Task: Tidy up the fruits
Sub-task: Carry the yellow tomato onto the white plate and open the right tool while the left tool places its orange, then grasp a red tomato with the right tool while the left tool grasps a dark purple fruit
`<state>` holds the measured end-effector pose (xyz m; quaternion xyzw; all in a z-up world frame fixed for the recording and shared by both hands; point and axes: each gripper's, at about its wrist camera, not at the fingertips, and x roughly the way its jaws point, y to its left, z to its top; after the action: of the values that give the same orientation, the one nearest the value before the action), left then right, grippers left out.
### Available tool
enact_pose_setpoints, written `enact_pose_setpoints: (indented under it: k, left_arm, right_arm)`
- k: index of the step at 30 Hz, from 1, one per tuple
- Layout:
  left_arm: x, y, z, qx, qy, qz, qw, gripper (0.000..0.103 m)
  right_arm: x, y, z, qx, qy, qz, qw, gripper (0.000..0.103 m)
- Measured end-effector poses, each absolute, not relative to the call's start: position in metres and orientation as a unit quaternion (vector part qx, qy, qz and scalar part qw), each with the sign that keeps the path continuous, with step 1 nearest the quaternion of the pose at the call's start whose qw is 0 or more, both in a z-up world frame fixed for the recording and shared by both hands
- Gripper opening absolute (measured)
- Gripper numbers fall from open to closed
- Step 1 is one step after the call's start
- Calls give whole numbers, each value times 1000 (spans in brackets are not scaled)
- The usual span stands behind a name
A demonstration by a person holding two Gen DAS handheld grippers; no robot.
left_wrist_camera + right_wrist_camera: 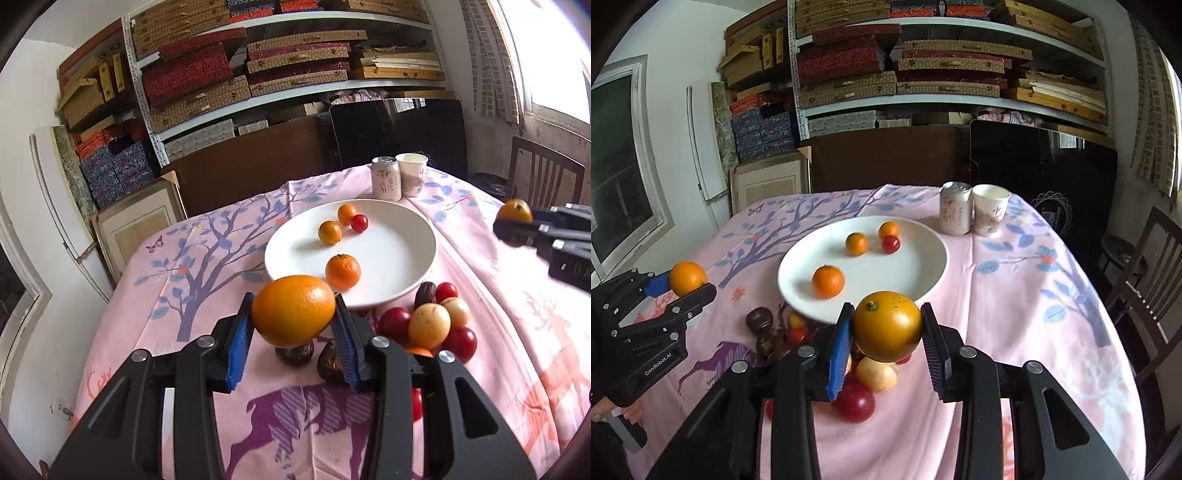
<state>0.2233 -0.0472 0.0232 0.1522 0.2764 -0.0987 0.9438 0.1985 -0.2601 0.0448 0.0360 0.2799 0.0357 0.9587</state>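
On a desk (207, 369) draped in a pink cloth printed with trees and deer, the left gripper (293, 317) clasps a large orange (293, 310) between its blue-padded fingers (238, 343), lifted above the cloth just in front of the near rim of a white plate (399, 254). Directly beneath it lie two dark brown fruits (295, 352). On the plate rest a tangerine (342, 271), two smaller orange fruits (330, 232) and one red cherry tomato (359, 223), the latter touching the farther orange fruit. To the right of the left gripper, a loose pile of red, yellow and brown fruits (430, 325) sits on the cloth against the plate's edge. Behind the plate stand a pale drink can (386, 179) and a paper cup (412, 173), side by side. At the right, the right gripper (888, 334) grasps a darker golden-orange fruit (888, 326), raised over the fruit pile near the plate's rim. Shelves of stacked boxes (295, 66) fill the wall behind.
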Motion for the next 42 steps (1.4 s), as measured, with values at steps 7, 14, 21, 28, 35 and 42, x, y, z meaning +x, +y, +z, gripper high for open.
enact_pose_setpoints:
  k: [7,14,21,28,35,42]
  left_arm:
    - [275,-55,28,120,285,-125,943,40]
    - [322,-69,17,113,276,-106,949,40]
    - [370,-80,-7,92,341,-108,929,40]
    - [374,-74,-20,81,351,-84,929,98]
    - [311,-34,-21,143,347,-95,922,98]
    - [303,4,-59,192,364,-93,907,99]
  right_arm:
    - [235,-278,67,29,241,8,970,37]
    - [297,-268,43,55,260,32,963,37]
    - [327,-243,-6,25,334,40,941,37]
    - [304,-242,-8,-16,327,27,944,93]
    - [230,-245,-3,-28,346,25,938,99]
    - [202,-238,-43,-14,406,46,913,99]
